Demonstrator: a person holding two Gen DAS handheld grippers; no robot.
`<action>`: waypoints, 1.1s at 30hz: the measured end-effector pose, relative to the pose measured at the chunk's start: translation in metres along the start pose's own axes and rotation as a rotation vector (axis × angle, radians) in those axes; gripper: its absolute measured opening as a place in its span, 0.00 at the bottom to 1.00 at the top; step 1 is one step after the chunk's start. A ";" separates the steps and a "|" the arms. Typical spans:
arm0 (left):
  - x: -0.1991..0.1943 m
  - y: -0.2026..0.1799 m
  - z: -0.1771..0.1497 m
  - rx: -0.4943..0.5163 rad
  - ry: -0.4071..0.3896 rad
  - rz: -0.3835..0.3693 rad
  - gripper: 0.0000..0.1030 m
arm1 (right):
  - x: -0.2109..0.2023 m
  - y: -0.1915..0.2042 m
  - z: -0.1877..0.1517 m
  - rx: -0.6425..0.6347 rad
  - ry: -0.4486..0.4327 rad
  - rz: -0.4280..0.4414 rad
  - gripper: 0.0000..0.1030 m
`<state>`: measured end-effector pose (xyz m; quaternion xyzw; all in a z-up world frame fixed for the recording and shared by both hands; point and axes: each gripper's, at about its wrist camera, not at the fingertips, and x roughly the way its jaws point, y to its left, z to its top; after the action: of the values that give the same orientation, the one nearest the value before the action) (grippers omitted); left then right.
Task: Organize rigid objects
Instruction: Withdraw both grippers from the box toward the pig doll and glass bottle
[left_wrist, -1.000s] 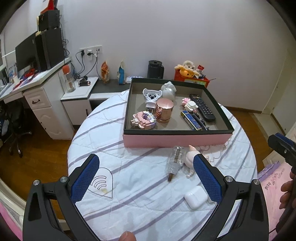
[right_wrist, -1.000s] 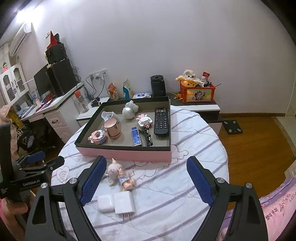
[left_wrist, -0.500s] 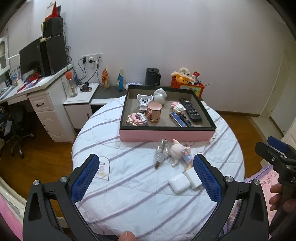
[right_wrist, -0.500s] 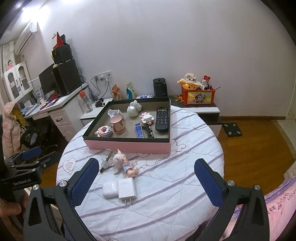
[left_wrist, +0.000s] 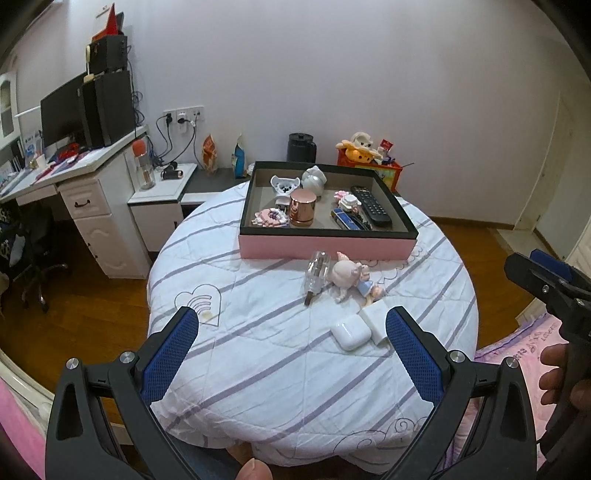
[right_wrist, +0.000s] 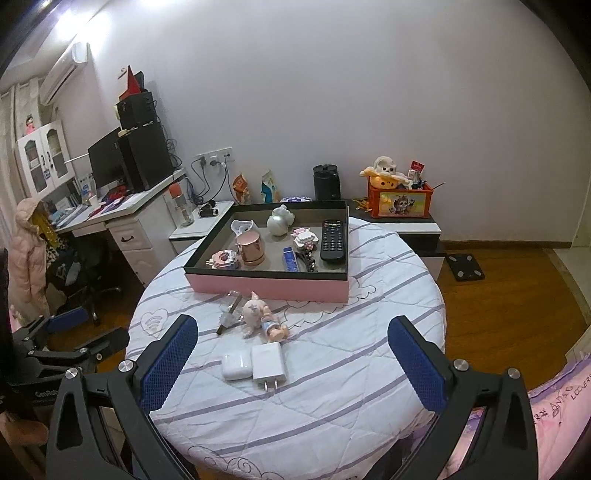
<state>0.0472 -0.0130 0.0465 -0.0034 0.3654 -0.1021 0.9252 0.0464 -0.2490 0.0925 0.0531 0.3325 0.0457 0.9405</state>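
Our left gripper (left_wrist: 291, 343) and right gripper (right_wrist: 291, 350) both hover over the table (right_wrist: 332, 406), jaws wide apart and empty. Nearest us lie an earbud case (right_wrist: 236, 366) touching a charger (right_wrist: 269, 365), then a doll (right_wrist: 260, 317) beside a clear bottle (left_wrist: 317, 271). Farther off, the tray (right_wrist: 273, 288) holds a remote (right_wrist: 333, 240) and cup (right_wrist: 251, 249).

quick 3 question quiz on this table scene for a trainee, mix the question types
1. True or false: the black remote lies inside the pink tray.
2. Which item lies on the bedspread outside the tray? A) rose-gold cup B) white charger C) remote
3. Fill in: both sets of tongs, left and right, are ____ and hold nothing.

Key: 1 true; 2 B, the white charger sits beside the earbud case; 3 open.
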 end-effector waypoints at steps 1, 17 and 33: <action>0.000 0.001 -0.001 -0.003 0.000 -0.001 0.99 | -0.001 0.002 0.000 -0.004 0.000 -0.002 1.00; 0.032 0.008 -0.014 -0.017 0.066 -0.036 0.99 | 0.022 0.003 -0.016 -0.023 0.091 -0.048 1.00; 0.130 0.007 0.003 0.019 0.189 0.024 0.99 | 0.124 0.001 -0.016 -0.092 0.264 -0.004 1.00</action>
<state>0.1435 -0.0316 -0.0399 0.0196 0.4499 -0.0943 0.8879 0.1325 -0.2317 0.0035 0.0030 0.4512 0.0654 0.8900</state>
